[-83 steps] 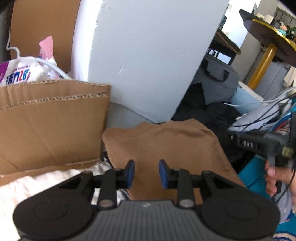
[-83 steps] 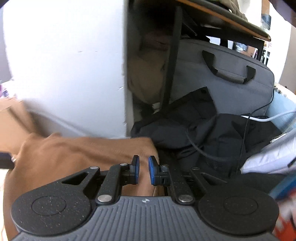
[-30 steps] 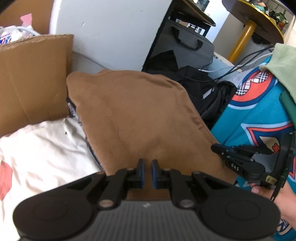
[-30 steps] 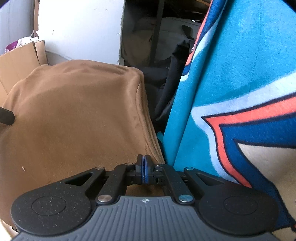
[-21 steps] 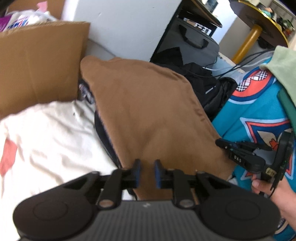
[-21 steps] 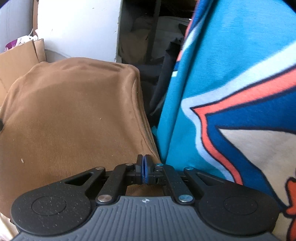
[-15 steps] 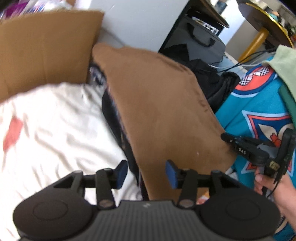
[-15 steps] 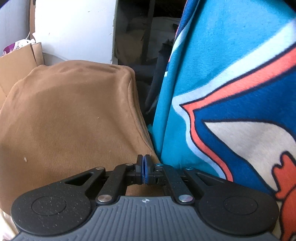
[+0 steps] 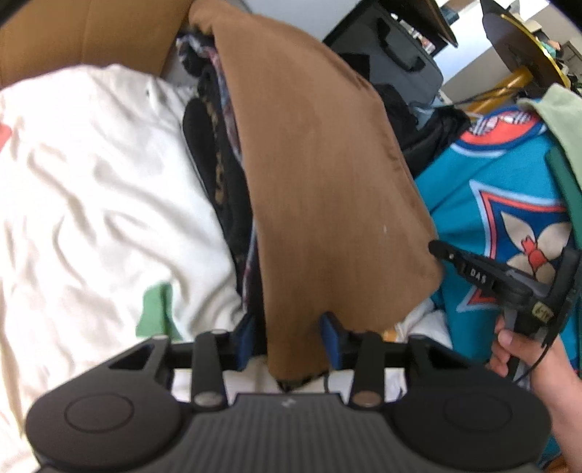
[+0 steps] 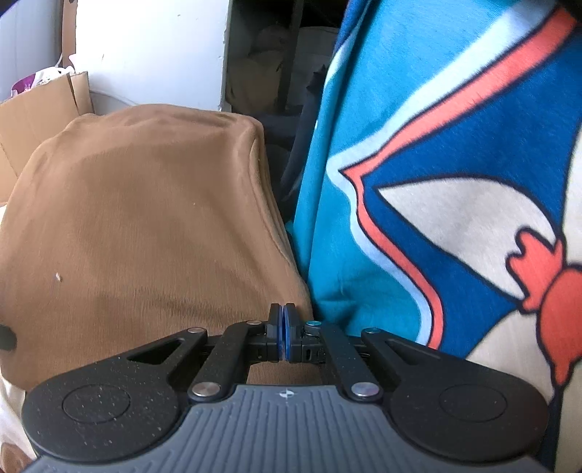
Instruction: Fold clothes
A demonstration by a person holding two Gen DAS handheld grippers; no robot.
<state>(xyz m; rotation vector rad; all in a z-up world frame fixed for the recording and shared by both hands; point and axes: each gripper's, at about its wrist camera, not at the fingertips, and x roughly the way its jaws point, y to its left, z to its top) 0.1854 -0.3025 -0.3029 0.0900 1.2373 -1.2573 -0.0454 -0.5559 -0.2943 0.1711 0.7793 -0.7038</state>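
A brown garment (image 9: 320, 163) lies draped over a stack of dark clothes (image 9: 218, 163). Its near edge hangs between the blue pads of my left gripper (image 9: 287, 338), whose jaws are closing; a gap still shows beside each pad. My right gripper (image 9: 436, 249) is held in a hand (image 9: 538, 367), and its tip meets the garment's right corner. In the right wrist view the right gripper (image 10: 283, 333) has its pads pressed together at the edge of the brown garment (image 10: 145, 218).
A white cloth (image 9: 91, 182) spreads out to the left, with a cardboard box (image 9: 91, 32) behind it. A teal patterned fabric (image 9: 491, 174) fills the right side and looms close in the right wrist view (image 10: 418, 145). A grey bag (image 9: 396, 62) and black clothes lie beyond.
My left gripper has dropped lower toward the left side of the brown garment, opened wide and taken its near edge between the jaws. The right gripper stayed shut and drifted slightly.
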